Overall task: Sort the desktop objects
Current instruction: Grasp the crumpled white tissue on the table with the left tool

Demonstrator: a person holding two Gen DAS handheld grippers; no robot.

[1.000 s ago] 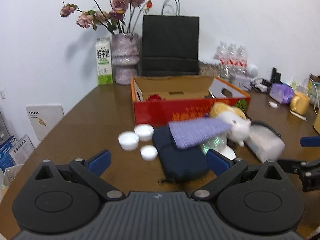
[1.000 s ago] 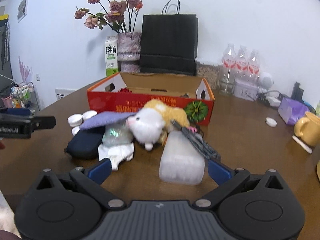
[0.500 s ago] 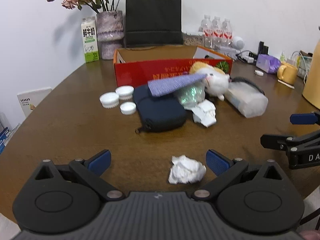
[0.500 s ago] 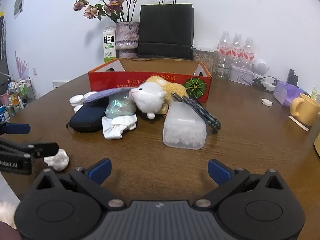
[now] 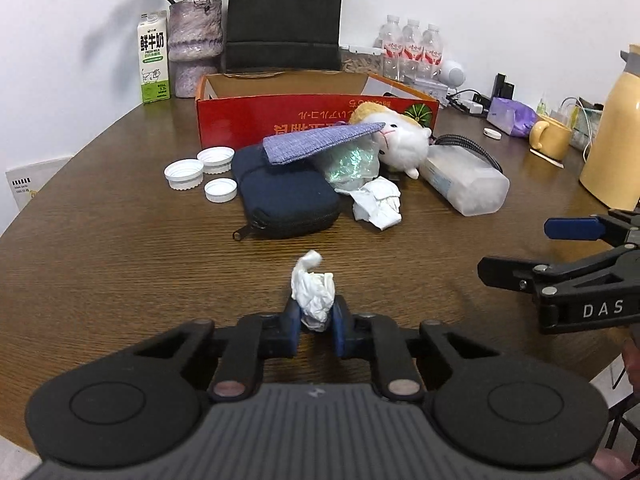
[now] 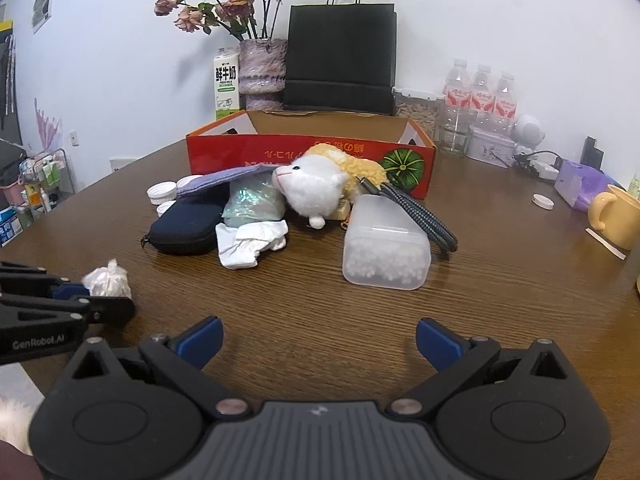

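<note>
A vase of dried roses, a milk carton and a black paper bag line the white wall, upper centre; water bottles stand upper right.

— What is the counter made of?
— Dark wood with a fine grain and a soft sheen.
— And the rest?
— Crumpled white paper wad, matt zipped cloth pouch, fluffy toy, frosted plastic box, glossy red cardboard box.

Purple cloth hides the plush toy's head.
</note>
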